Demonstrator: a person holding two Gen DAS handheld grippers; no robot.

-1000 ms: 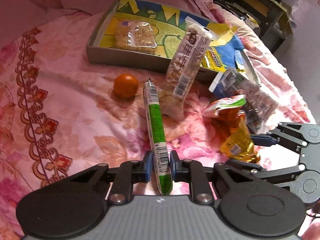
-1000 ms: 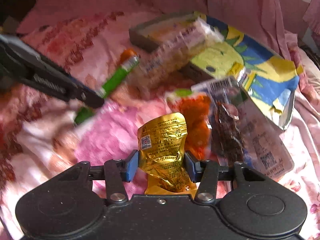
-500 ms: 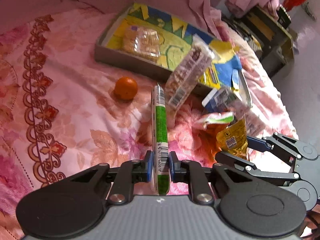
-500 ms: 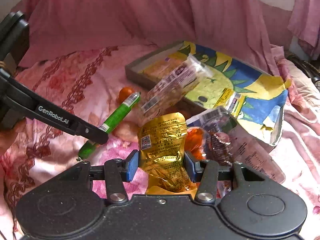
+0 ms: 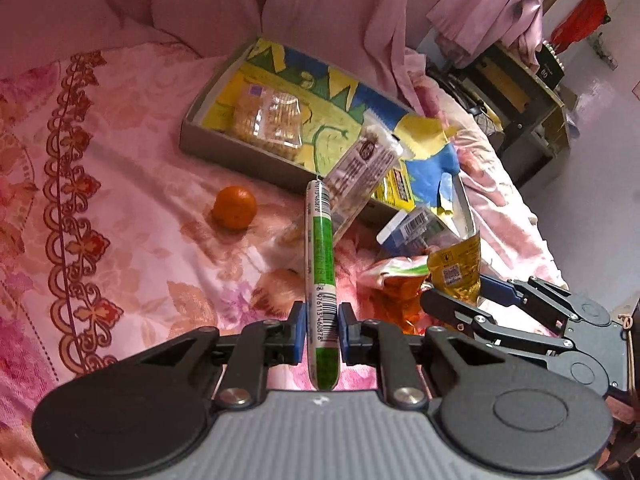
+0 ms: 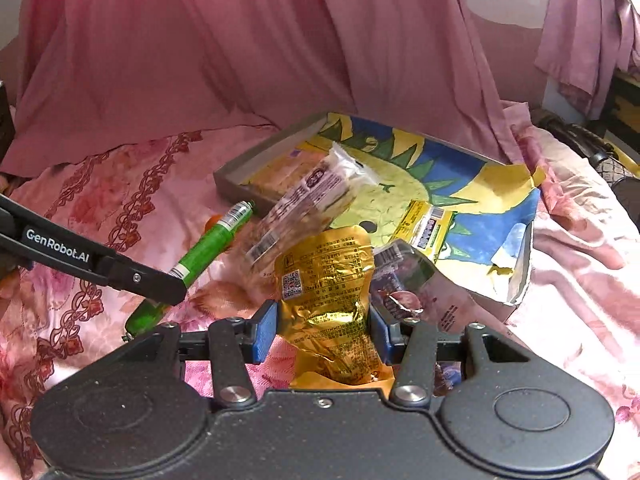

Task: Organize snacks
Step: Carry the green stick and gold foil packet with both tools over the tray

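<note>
Presently both grippers are loaded and lifted clear of the pink floral bedspread [image 5: 120, 216]. The left gripper [image 5: 321, 334] is clamped on a long green plastic-wrapped sausage stick with a white barcode band [image 5: 320, 264], gripped near its lower end, the stick pointing forward toward the tray. The right gripper [image 6: 322, 330] is clenched on a crinkled gold foil snack pouch [image 6: 326, 280], held upright by its lower half.

The destination appears to be the shallow grey cardboard tray lined with a yellow, blue and green printed sheet [image 5: 236, 152]. It already holds a clear packet of pale crackers [image 5: 267, 118] at its near left end and a small yellow packet [image 6: 426, 226] toward its right side. A clear, barcoded bag of nut-like snacks [image 5: 358, 176] leans across the tray's front wall, partly in and partly out.

Left on the bedspread: a small round orange fruit [image 5: 234, 207] just in front of the tray, an orange pouch with a white and green top [image 5: 400, 284], and a clear packet of dark dried fruit [image 6: 404, 280], the last two close beside the held gold pouch.

Judgement: the step in hand is the carry from pick-up to tray. The next move calls for bringing each gripper over the front wall, lowering onto bare lining, and releasing without knocking the leaning bag. The stick could roll once released.
</note>
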